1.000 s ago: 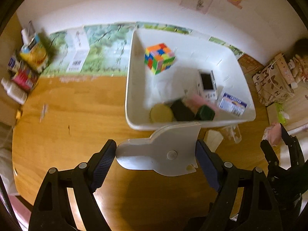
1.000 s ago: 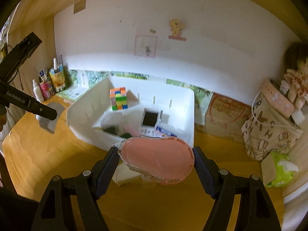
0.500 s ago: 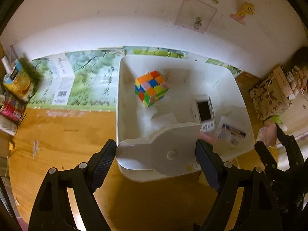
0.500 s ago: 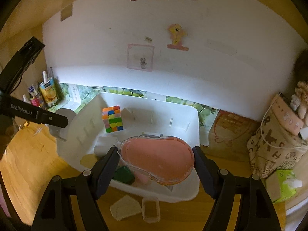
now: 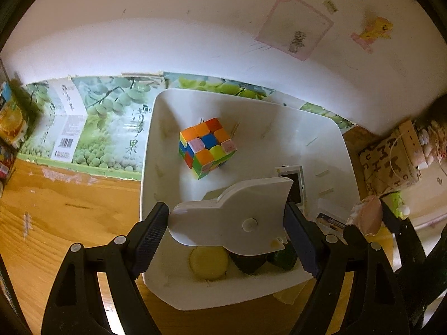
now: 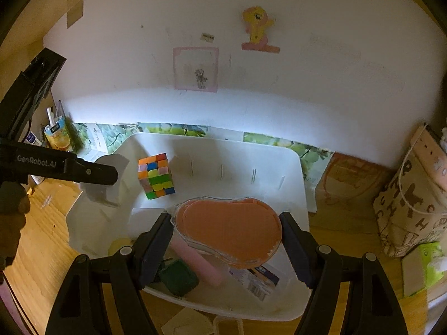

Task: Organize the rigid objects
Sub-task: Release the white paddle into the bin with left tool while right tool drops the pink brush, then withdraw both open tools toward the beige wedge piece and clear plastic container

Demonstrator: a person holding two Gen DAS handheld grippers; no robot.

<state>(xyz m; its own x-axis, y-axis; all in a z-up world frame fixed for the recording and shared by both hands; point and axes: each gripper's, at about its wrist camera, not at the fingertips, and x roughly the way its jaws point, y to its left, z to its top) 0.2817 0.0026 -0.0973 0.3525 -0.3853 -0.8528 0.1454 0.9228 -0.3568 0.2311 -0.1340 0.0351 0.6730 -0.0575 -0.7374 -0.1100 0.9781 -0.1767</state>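
My left gripper [image 5: 227,222] is shut on a flat white plastic piece [image 5: 237,217] and holds it over the near part of the white bin [image 5: 148,150]. My right gripper [image 6: 226,231] is shut on a flat pink oval case [image 6: 229,229] and holds it over the same bin [image 6: 303,195] from the other side. In the bin lie a colourful puzzle cube [image 5: 206,146], a yellow disc [image 5: 209,262], dark green blocks [image 6: 177,277], a pink bar [image 6: 198,262], a small white device [image 5: 296,189] and a printed card [image 6: 255,279]. The left gripper also shows in the right wrist view [image 6: 92,171].
The bin sits on a wooden table [image 5: 56,212] against a white wall. Green fruit-print cartons [image 5: 92,128] line the wall. Bottles and a juice carton [image 6: 56,135] stand at the far left. A patterned bag [image 6: 410,203] and tissue pack [image 6: 421,268] stand at the right. A paper scrap [image 6: 184,323] lies before the bin.
Both grippers have moved forward and up over the bin with their pieces still held. The bin's contents now lie beneath the jaws.
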